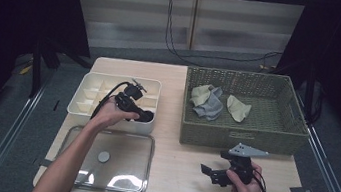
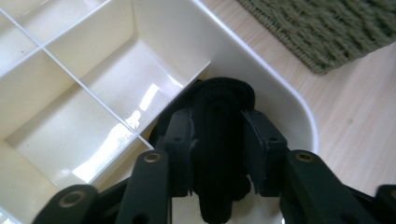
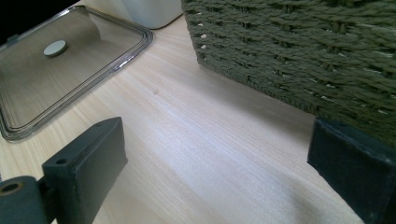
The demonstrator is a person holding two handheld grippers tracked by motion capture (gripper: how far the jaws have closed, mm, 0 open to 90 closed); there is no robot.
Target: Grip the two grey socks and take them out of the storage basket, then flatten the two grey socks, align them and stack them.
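Observation:
My left gripper (image 1: 142,116) is shut on a black rolled cloth (image 1: 146,117) and holds it over the front right compartment of a white divided box (image 1: 125,77). In the left gripper view the cloth (image 2: 219,116) bulges between the two pads (image 2: 180,140), just above the box's rim (image 2: 261,84). My right gripper (image 1: 214,163) rests low over the table in front of a green woven basket (image 1: 243,136). It is open, and bare tabletop lies between the right gripper's (image 3: 219,158) jaws.
In the basket lie two beige cloths (image 1: 201,94) (image 1: 237,108) and a grey one (image 1: 210,106). A clear lid (image 1: 122,170) with a grey knob (image 1: 104,157) lies flat in front of the box. Light wood shows between lid and basket.

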